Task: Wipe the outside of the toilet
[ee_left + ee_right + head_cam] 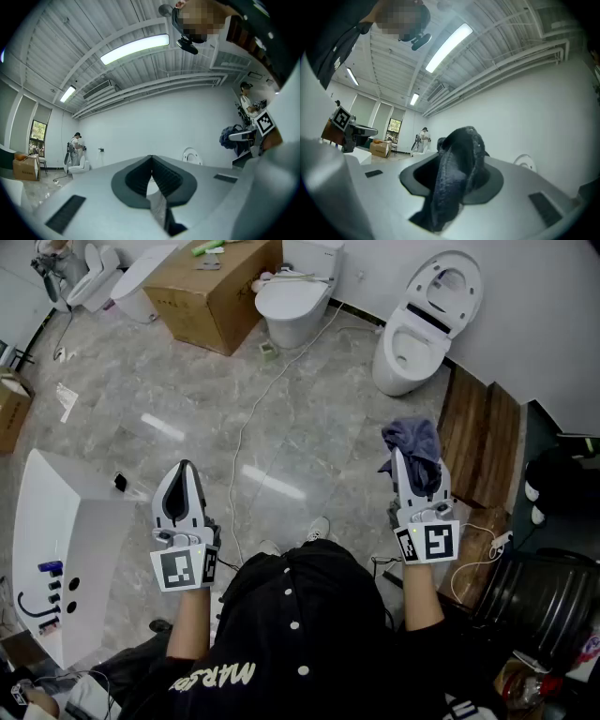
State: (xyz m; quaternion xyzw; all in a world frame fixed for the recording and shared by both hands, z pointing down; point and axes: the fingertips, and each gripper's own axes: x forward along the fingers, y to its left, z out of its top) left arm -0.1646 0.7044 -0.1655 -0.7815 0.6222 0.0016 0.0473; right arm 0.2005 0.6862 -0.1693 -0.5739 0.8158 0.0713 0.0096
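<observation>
The cloth (413, 440) is dark blue-grey, the toilet (401, 364) white, the floor (169, 390) grey and marble-veined.

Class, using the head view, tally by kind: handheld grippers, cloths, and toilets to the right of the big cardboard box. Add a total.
Grippers: 2 (left gripper, right gripper)
Cloths: 1 (dark cloth)
Toilets: 2 (closed toilet, open-lid toilet)
Total: 5

A brown cardboard box (211, 296) is being shown resting on the grey marbled floor (141, 399), a thin white cable (242, 432) being seen nearby.
</observation>
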